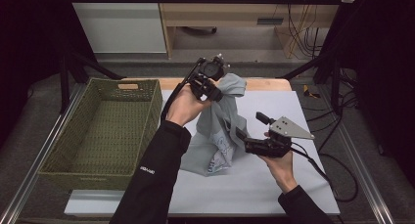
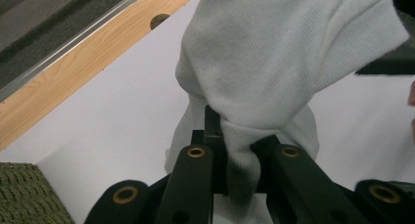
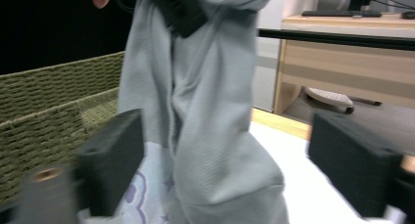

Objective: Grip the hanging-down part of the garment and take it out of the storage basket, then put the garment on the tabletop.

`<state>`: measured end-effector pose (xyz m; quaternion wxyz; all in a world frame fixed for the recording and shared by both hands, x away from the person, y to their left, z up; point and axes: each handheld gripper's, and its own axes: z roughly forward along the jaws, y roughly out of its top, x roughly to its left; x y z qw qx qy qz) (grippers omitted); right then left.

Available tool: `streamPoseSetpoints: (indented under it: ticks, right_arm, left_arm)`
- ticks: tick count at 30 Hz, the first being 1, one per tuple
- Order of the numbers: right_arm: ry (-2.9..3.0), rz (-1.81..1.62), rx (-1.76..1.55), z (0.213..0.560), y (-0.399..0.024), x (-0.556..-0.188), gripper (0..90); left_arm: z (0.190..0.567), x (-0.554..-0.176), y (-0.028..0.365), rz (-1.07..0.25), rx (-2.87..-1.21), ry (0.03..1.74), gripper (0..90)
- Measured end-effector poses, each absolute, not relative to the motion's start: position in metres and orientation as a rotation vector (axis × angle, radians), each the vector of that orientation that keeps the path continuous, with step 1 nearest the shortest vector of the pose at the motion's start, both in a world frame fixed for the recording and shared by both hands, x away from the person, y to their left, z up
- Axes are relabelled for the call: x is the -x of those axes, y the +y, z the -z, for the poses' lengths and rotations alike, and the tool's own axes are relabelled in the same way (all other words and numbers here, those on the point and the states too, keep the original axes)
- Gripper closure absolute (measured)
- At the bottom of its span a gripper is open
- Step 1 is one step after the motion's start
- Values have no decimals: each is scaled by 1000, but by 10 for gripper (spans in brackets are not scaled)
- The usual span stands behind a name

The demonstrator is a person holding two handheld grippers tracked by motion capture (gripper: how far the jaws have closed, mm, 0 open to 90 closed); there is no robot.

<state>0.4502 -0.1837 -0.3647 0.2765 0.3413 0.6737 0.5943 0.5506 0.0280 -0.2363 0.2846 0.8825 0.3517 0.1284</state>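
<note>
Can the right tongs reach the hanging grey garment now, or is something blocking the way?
Probably yes. The right tongs are open, the grey garment hangs directly between their jaws, and nothing stands between them.

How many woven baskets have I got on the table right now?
1: an olive-green woven basket at the table's left side, beside the pale grey garment that the left gripper holds up.

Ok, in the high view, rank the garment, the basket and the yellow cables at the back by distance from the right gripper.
1. Garment: just left of the right gripper, whose jaws stand open beside the hanging cloth.
2. Basket: across the table at its left edge, beyond the left forearm.
3. Yellow cables: on the floor behind the table, at the wooden desk.
</note>
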Motion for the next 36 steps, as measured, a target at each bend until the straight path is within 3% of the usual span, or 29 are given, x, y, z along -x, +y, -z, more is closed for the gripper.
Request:
streamPoseSetpoints:
  ticks: [7,18,36]
  right_arm:
    - [1781,-1583,-931,375,-200,-444,8]
    - [1804,-1570,-938,388,-216,-438,4]
    - [1824,-1552,-965,422,-244,-423,4]
  left_arm:
    - [244,-550,37,-342,-2349,951,821]
    - [264,-547,40,-328,-2374,922,820]
    - [332,-547,36,-275,-2427,923,816]
